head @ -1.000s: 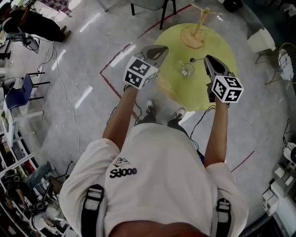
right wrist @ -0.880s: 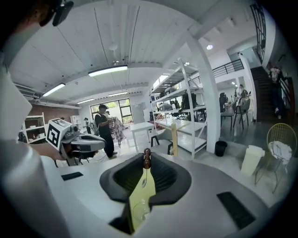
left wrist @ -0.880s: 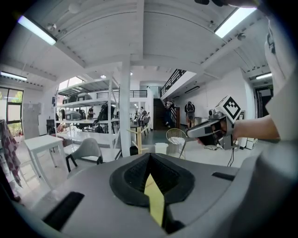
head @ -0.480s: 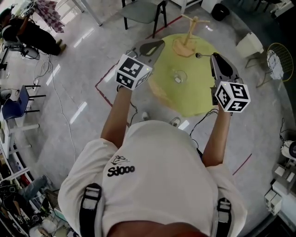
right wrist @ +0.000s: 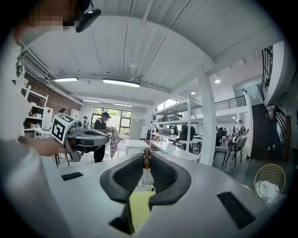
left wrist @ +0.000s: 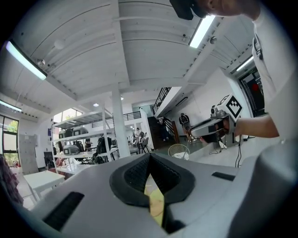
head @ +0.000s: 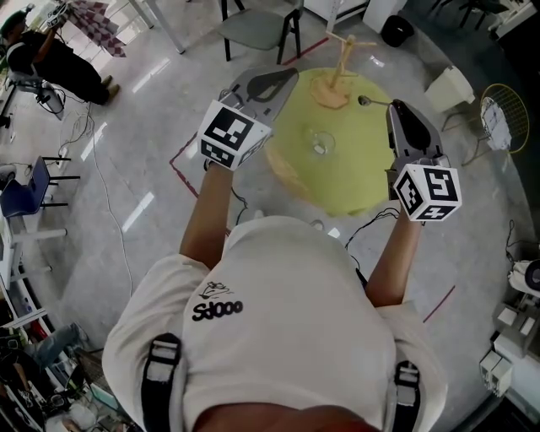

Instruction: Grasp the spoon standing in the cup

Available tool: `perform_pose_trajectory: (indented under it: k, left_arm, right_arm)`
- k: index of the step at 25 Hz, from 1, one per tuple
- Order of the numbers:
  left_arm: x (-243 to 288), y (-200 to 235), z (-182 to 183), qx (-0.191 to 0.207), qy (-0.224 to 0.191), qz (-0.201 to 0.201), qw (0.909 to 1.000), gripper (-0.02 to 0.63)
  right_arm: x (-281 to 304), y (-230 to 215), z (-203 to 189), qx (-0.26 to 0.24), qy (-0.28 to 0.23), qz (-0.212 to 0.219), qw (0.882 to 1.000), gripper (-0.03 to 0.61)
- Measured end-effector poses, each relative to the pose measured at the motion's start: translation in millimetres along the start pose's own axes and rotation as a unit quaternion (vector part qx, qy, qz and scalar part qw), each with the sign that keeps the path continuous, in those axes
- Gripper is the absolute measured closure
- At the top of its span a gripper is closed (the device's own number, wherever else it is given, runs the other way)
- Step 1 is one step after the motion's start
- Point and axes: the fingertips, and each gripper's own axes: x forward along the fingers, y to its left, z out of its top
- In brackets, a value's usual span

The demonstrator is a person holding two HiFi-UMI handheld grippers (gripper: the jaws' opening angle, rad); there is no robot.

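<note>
The spoon [head: 369,101] is out of the cup, held level above the far right of the round yellow table [head: 363,181]. My right gripper [head: 395,106] is shut on its handle. In the right gripper view the handle's brown end [right wrist: 146,161] sits pinched between the jaw tips of the right gripper [right wrist: 146,166]. The clear glass cup [head: 320,142] stands on the table's middle, between and below both grippers. My left gripper [head: 285,76] hovers over the table's left edge; its pads [left wrist: 135,174] meet at the tip with nothing held.
A wooden stand [head: 336,80] sits at the table's far side. A dark chair [head: 261,21] is behind the table. A white seat [head: 450,84] and a wire basket [head: 498,114] stand at the right. Red tape [head: 181,152] and cables cross the floor. A person [head: 51,51] works far left.
Both grippers have risen and spread a little apart, so the table looks farther below. The spoon stays in the right gripper and the cup stays on the table.
</note>
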Motion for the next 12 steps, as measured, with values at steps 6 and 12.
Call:
perform_pose_trajectory:
  k: [6, 12]
  left_arm:
    - [-5.8, -11.6, 9.0, 0.001, -0.001, -0.005, 1.0000, 0.594]
    - [-6.0, -17.7, 6.0, 0.000, 0.007, -0.008, 0.9999, 0.594]
  right_arm:
    - [-9.0, 9.2, 8.0, 0.006, -0.006, 0.013, 1.000, 0.514]
    - [-12.2, 10.1, 4.2, 0.010, -0.004, 0.015, 1.000, 0.514]
